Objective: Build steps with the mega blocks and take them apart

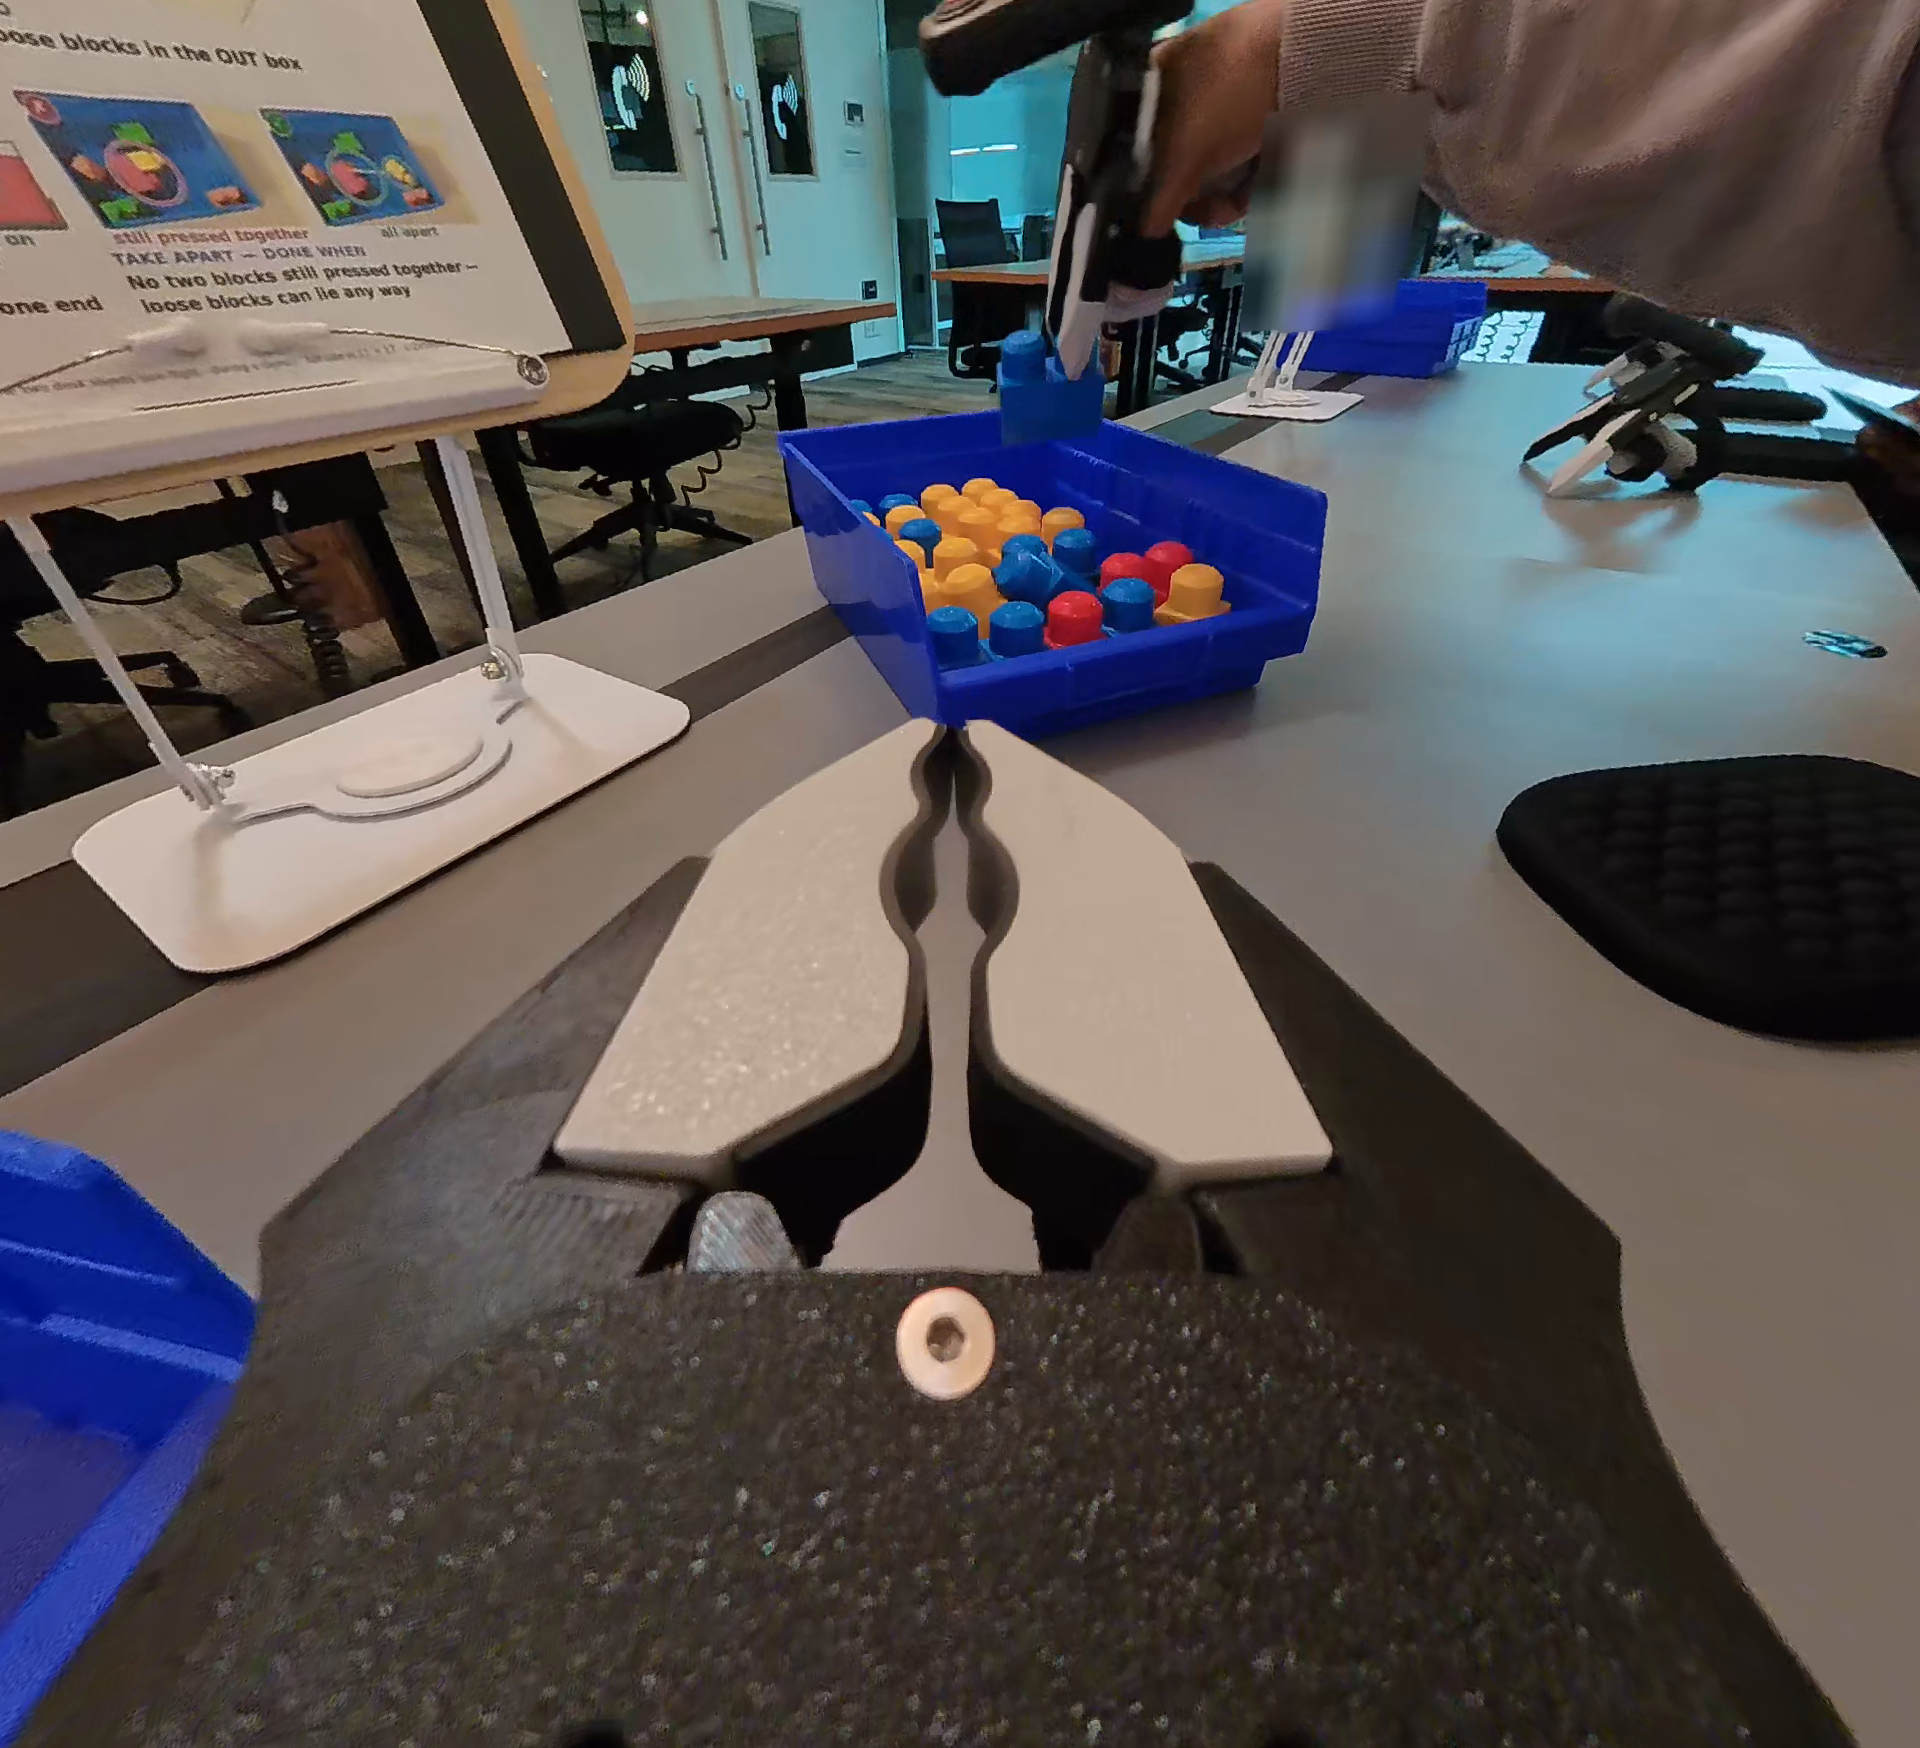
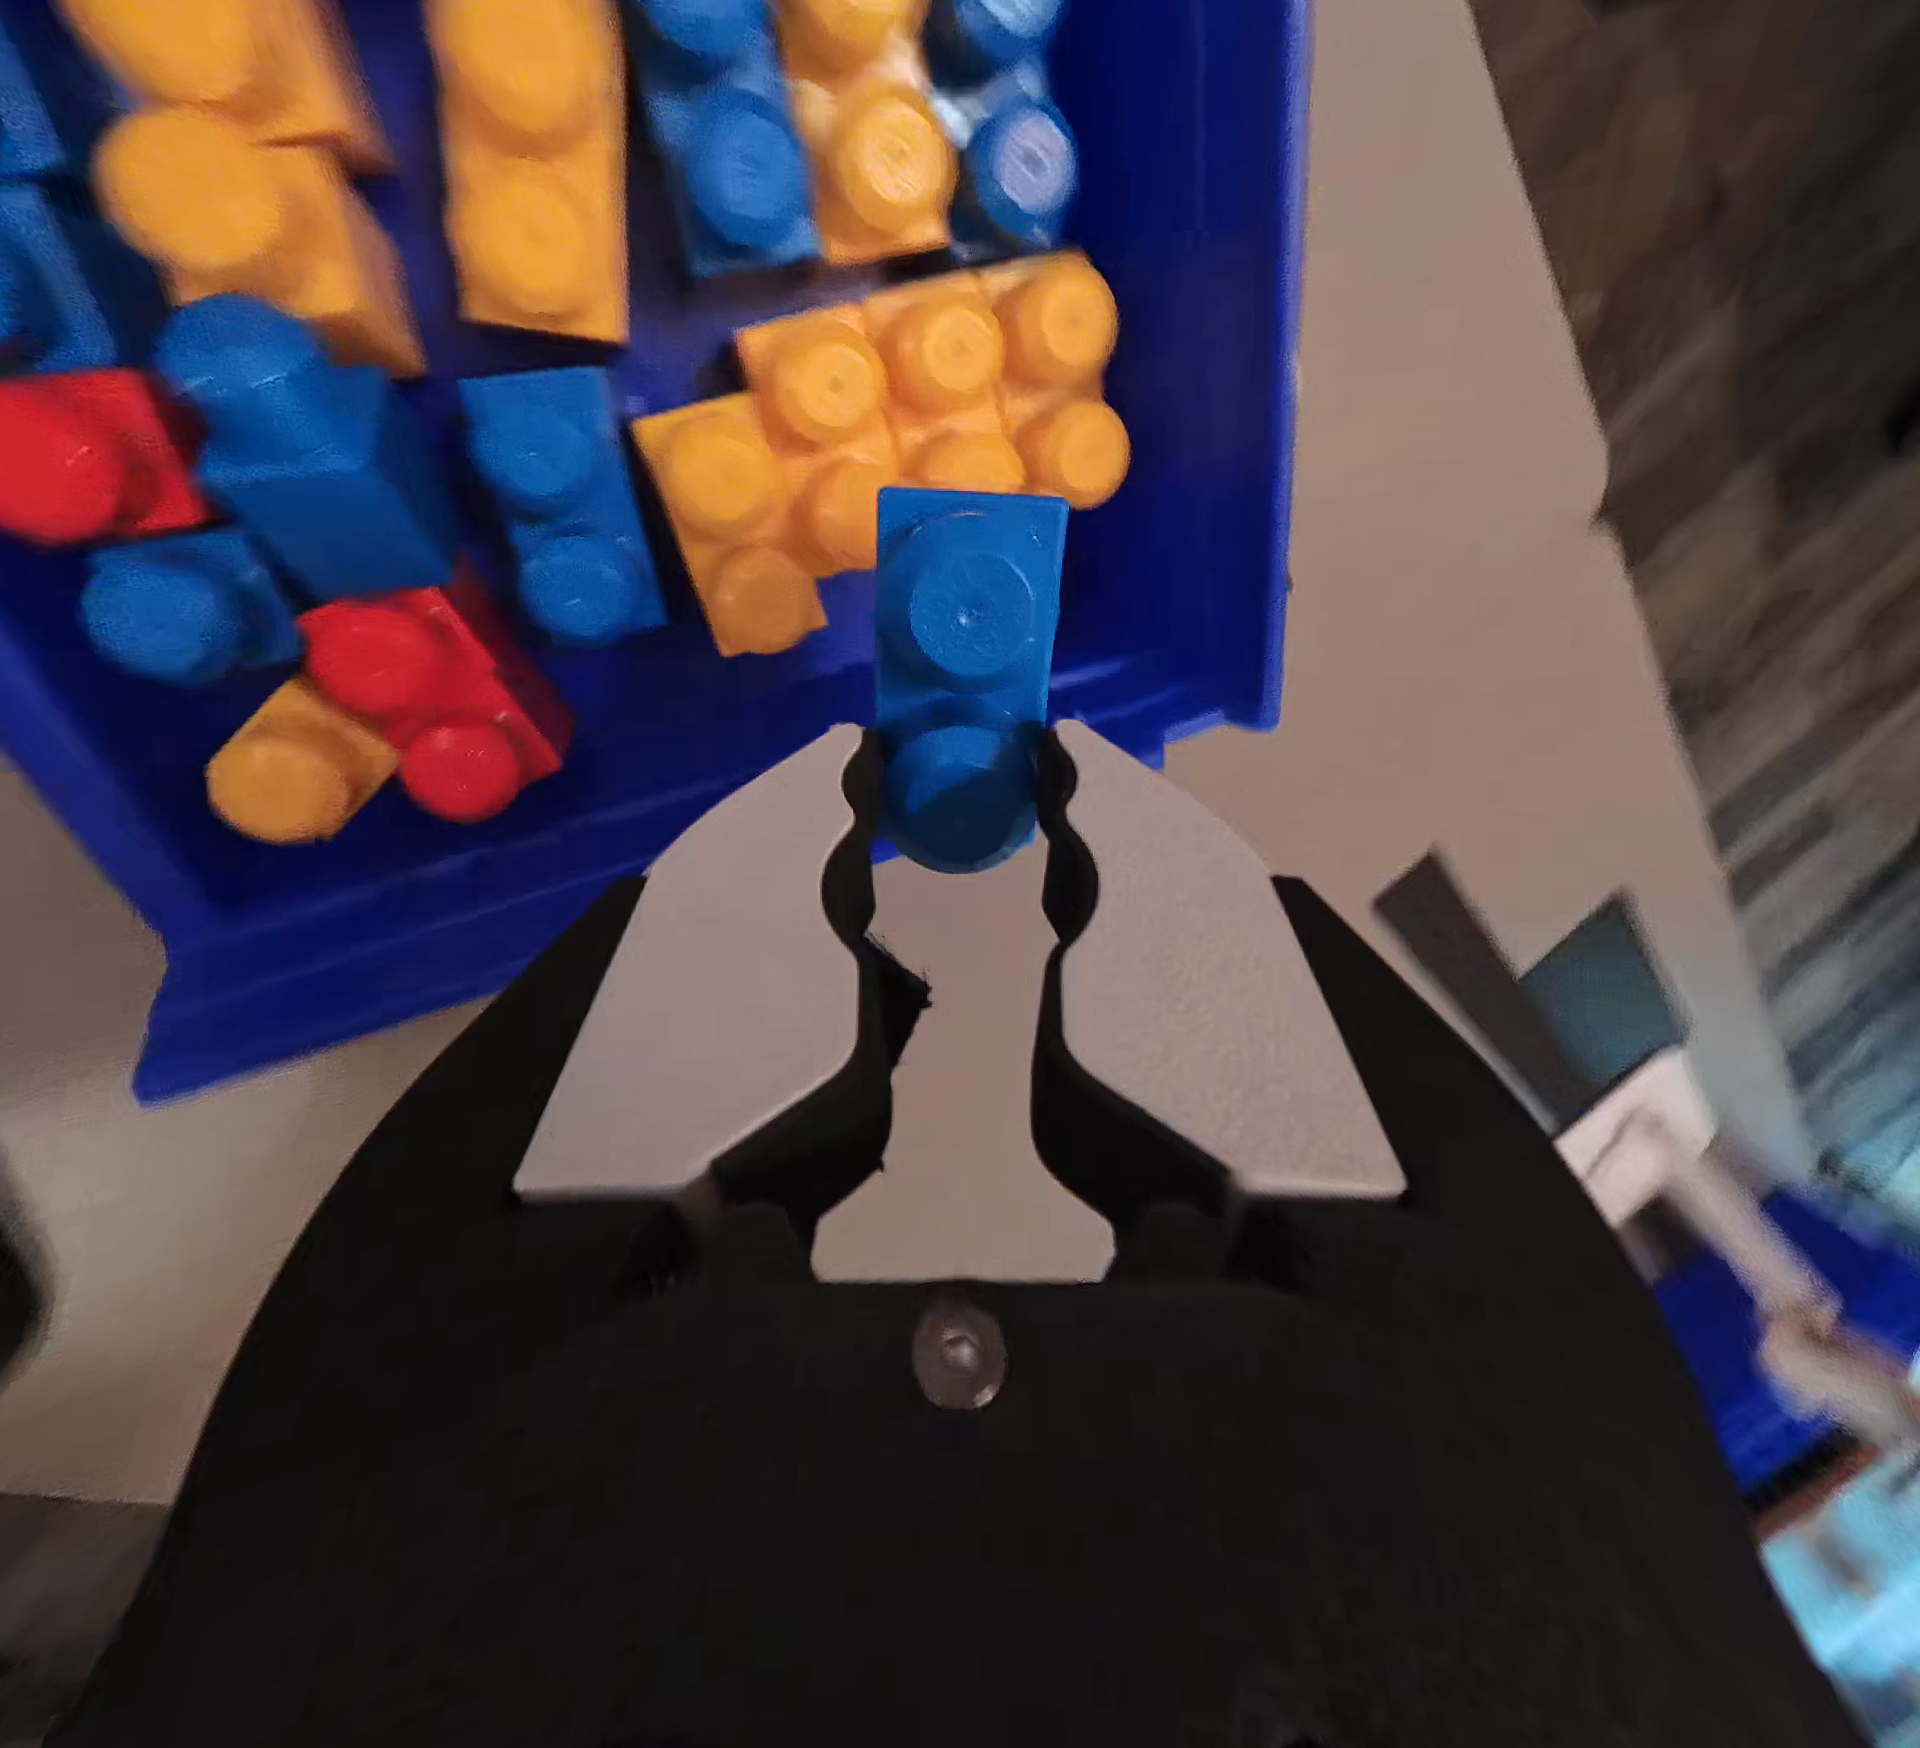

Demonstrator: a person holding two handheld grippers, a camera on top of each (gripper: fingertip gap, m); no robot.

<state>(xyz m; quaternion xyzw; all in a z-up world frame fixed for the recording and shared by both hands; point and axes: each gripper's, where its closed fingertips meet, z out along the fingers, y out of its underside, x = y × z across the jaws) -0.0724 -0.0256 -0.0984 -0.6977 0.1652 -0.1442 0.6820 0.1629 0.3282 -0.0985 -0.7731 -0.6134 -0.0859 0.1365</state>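
Jaws of the right gripper are clamping one stud of a two-stud blue plastic block, holding it in the air above the far edge of the blue plastic bin of loose blocks. The left gripper is hovering over the grey table, jaws pressed together, gripping nothing.

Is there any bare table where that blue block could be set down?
Yes: the grey table is bare between the blue bin and the black mat, and again between the bin and the white stand base. The bin itself is crowded. The right hand-held gripper holds the blue block above it.
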